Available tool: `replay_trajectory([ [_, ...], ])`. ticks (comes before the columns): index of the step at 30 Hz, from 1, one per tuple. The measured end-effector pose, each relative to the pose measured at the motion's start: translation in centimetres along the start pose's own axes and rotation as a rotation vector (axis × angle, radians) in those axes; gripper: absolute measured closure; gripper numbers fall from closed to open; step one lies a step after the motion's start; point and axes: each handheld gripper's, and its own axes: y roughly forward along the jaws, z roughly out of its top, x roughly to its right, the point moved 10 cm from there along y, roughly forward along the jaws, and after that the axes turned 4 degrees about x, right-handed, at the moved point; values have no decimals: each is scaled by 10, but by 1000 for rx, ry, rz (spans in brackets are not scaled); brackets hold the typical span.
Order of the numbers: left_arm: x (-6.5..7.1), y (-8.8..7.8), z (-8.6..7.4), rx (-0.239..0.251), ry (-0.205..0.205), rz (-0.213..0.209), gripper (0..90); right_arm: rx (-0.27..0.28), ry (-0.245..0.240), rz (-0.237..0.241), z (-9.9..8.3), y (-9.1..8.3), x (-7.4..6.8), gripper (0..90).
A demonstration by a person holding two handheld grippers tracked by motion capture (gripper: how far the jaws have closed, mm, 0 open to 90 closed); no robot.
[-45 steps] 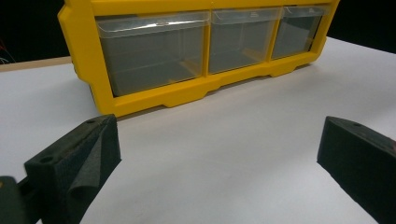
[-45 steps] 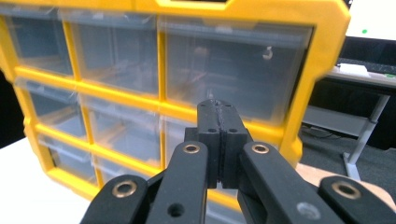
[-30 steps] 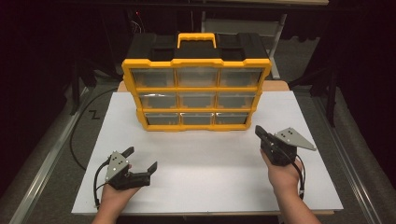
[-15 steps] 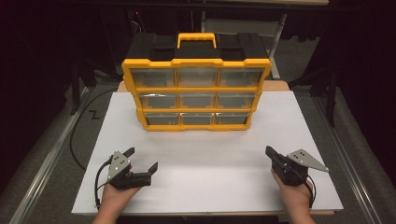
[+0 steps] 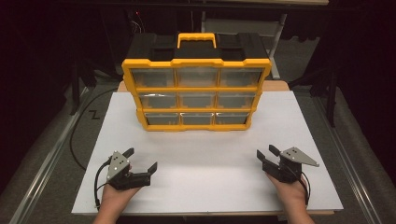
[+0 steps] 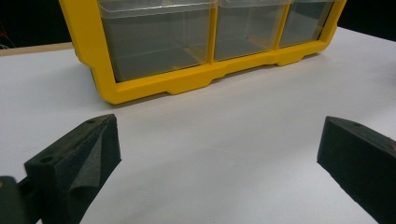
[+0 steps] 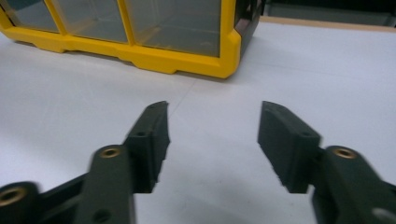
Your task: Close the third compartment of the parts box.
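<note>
I have the white table top (image 5: pixel 205 172) spread across the middle and lower part of the high view, with dark floor and stands around its edges. On it, in the upper centre of that frame, stands the yellow drawer cabinet (image 5: pixel 196 95), upright, three rows of three clear drawers facing me, a black top and a yellow carry handle (image 5: pixel 196 39) above it. The drawers look empty from here, though the plastic is hazy and I can't be sure of that. In the left gripper view the cabinet's bottom row sits across the top of the frame, its yellow base resting flat on the white surface; in the right gripper view the cabinet's lower corner fills the upper left. My left gripper (image 5: pixel 140 163) is at the lower left of the high view, held low over the table, its jaws spread wide with nothing but bare table between them, well apart from the cabinet. My right gripper (image 5: pixel 267 154) is at the lower right, also low and well short of the cabinet; its jaws have just been opening and now stand parted at a middling gap, with nothing between them. Both point towards the cabinet's front. A black cable (image 5: pixel 95 186) loops from the left gripper beside my wrist.
</note>
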Motion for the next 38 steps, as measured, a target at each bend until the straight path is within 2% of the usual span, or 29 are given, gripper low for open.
replay_trajectory([
  [2,0,0,0,1,1,-2,4,-4,-2,-3,-1,0,1,387],
  [3,1,0,0,1,0,-8,4,-1,-5,-1,-1,1,0,314],
  [6,1,0,0,0,2,-9,4,1,15,22,0,2,-2,181],
  [9,1,0,0,1,0,-9,4,6,24,32,1,2,-5,127],
  [10,1,0,1,1,0,-9,4,12,29,38,2,1,-7,31],
  [12,0,0,1,1,-2,-7,4,15,42,48,4,0,-9,8],
  [13,-1,-1,1,3,-4,-3,4,52,65,65,11,-6,-12,8],
  [14,-1,-1,1,3,-4,-3,4,52,65,65,11,-6,-12,8],
  [15,-2,-2,1,4,-8,1,4,83,57,65,16,-12,-13,8],
  [17,-3,-1,1,1,-9,4,4,99,39,67,17,-15,-13,8],
  [19,-3,0,0,-2,-10,4,4,99,32,65,16,-14,-13,8],
  [21,-3,0,0,-6,-8,11,4,87,30,39,12,-9,-7,8],
  [23,-2,0,1,-1,-7,8,4,74,39,39,9,-8,-5,8],
  [27,-3,-1,1,2,-13,6,4,92,55,32,11,-11,-2,8],
  [38,-3,-1,1,-3,-11,12,4,80,44,38,9,-9,-5,8],
])
